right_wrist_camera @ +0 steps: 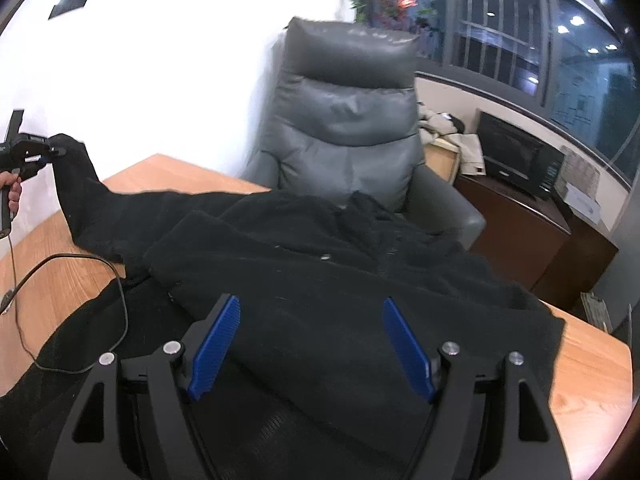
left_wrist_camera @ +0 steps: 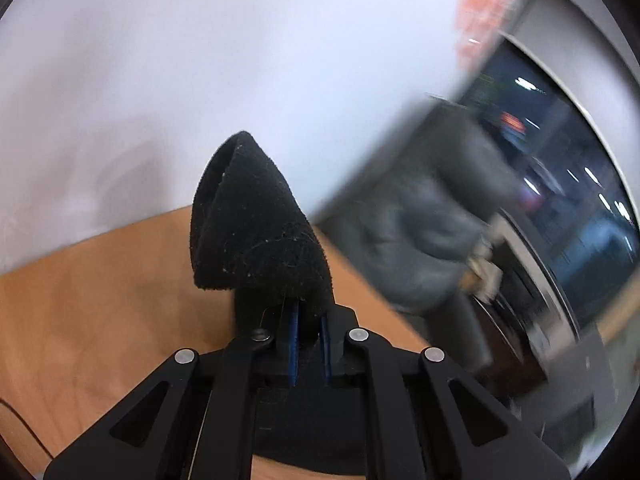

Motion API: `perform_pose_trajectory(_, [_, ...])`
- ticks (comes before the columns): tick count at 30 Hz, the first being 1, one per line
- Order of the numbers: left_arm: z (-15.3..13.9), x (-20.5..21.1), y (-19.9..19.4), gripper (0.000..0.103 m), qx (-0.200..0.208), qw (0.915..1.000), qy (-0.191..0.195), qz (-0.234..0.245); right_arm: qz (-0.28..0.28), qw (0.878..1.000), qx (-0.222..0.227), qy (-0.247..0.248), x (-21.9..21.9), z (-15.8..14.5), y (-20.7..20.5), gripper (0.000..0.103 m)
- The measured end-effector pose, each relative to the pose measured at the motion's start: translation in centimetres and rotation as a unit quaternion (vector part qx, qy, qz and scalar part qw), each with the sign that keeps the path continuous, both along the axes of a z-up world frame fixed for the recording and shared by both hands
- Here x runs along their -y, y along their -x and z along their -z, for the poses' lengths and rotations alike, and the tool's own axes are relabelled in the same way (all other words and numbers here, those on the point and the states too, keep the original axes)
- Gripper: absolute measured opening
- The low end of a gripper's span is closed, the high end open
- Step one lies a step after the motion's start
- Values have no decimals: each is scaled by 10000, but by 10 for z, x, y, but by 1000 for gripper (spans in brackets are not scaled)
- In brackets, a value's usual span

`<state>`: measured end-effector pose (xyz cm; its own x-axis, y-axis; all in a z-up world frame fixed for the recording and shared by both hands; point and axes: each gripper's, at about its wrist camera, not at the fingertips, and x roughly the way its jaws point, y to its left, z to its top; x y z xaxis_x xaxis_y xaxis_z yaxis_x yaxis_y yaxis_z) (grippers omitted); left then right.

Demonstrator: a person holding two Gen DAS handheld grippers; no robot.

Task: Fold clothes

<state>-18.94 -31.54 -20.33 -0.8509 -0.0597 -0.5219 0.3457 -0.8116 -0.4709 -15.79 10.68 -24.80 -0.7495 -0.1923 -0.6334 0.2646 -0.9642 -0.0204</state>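
Note:
A black fleece jacket point(right_wrist_camera: 320, 280) lies spread on a wooden table point(right_wrist_camera: 592, 380). Its left sleeve point(right_wrist_camera: 92, 204) is stretched up and out to the far left. My left gripper point(left_wrist_camera: 308, 316) is shut on the sleeve's cuff point(left_wrist_camera: 252, 220), which sticks up beyond its blue pads. In the right wrist view the left gripper point(right_wrist_camera: 56, 152) shows at the left edge, holding the cuff above the table. My right gripper point(right_wrist_camera: 312, 308) is open and empty, just above the jacket's body, with its blue pads point(right_wrist_camera: 216, 344) wide apart.
A grey leather armchair point(right_wrist_camera: 344, 120) stands behind the table, against a white wall. A thin black cable point(right_wrist_camera: 120, 292) lies over the table and the jacket at the left. A dark cabinet point(right_wrist_camera: 532, 232) with a microwave stands at the right, under dark windows.

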Motion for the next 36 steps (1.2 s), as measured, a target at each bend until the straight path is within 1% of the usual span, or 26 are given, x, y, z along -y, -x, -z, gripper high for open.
perform_pose_trajectory(2, [-28, -55, 14, 7, -219, 9979, 129, 593, 156, 9998, -97, 115, -16, -10, -11, 78])
perform_pose_trajectory(4, [-51, -112, 22, 7, -361, 9920, 181, 1196, 325, 9988, -242, 290, -33, -23, -23, 78])
perform_pose_trajectory(7, [-71, -209, 39, 7, -473, 9781, 156, 2020, 483, 9961, -495, 542, -60, -46, -41, 78])
perform_pose_trajectory(9, [-76, -272, 41, 7, -401, 9676, 110, 2492, 554, 9941, -616, 700, -79, -61, -52, 78])
perform_pose_trajectory(11, [-65, -337, 46, 7, -197, 9561, 53, 2925, 666, 9912, -713, 893, -105, -75, -64, 78])
perform_pose_trajectory(13, [-45, -391, 45, 7, 69, 9449, -59, 3272, 800, 9883, -724, 1078, -129, -81, -72, 79])
perform_pose_trajectory(15, [-22, -442, 45, 7, 315, 9339, -36, 3561, 1023, 9848, -690, 1224, -158, -79, -80, 80])
perform_pose_trajectory(17, [4, -487, 39, 7, 600, 9218, 19, 3829, 1275, 9807, -566, 1370, -189, -72, -86, 81])
perform_pose_trajectory(19, [27, -514, 23, 8, 893, 9123, 112, 3995, 1436, 9784, -428, 1421, -211, -63, -89, 81])
perform_pose_trajectory(20, [36, -521, 12, 9, 1054, 9095, 178, 4017, 1494, 9778, -364, 1424, -219, -58, -90, 82])
perform_pose_trajectory(22, [50, -527, 11, 11, 1315, 9073, 225, 3987, 1483, 9796, -238, 1338, -228, -49, -90, 82])
perform_pose_trajectory(23, [54, -528, 10, 14, 1388, 9071, 225, 3967, 1422, 9813, -192, 1286, -229, -46, -89, 82])
perform_pose_trajectory(24, [54, -525, 8, 22, 1393, 9081, 199, 3943, 1373, 9826, -154, 1242, -229, -42, -87, 82])
perform_pose_trajectory(25, [51, -517, 2, 28, 1340, 9109, 181, 3897, 1327, 9837, -138, 1205, -228, -40, -85, 82])
perform_pose_trajectory(27, [40, -491, -18, 61, 1106, 9215, 228, 3716, 1187, 9863, -149, 1133, -218, -38, -82, 82])
perform_pose_trajectory(28, [29, -473, -26, 67, 953, 9293, 281, 3558, 1117, 9875, -161, 1101, -213, -37, -80, 85])
perform_pose_trajectory(29, [18, -454, -31, 77, 791, 9369, 331, 3388, 1020, 9887, -122, 1093, -206, -36, -79, 88])
perform_pose_trajectory(30, [6, -436, -36, 87, 664, 9429, 374, 3243, 875, 9898, 15, 1121, -198, -35, -76, 89])
perform_pose_trajectory(31, [-6, -415, -39, 91, 563, 9487, 406, 3084, 737, 9908, 144, 1128, -189, -33, -76, 89])
perform_pose_trajectory(32, [-17, -394, -40, 98, 482, 9541, 428, 2924, 615, 9917, 229, 1107, -180, -33, -77, 89])
perform_pose_trajectory(33, [-27, -373, -41, 103, 389, 9587, 478, 2776, 531, 9923, 277, 1080, -173, -33, -78, 89])
perform_pose_trajectory(35, [-41, -333, -40, 103, 229, 9660, 688, 2483, 542, 9932, 284, 988, -165, -30, -75, 92])
perform_pose_trajectory(36, [-45, -314, -37, 103, 247, 9691, 851, 2302, 654, 9932, 356, 896, -165, -23, -67, 92])
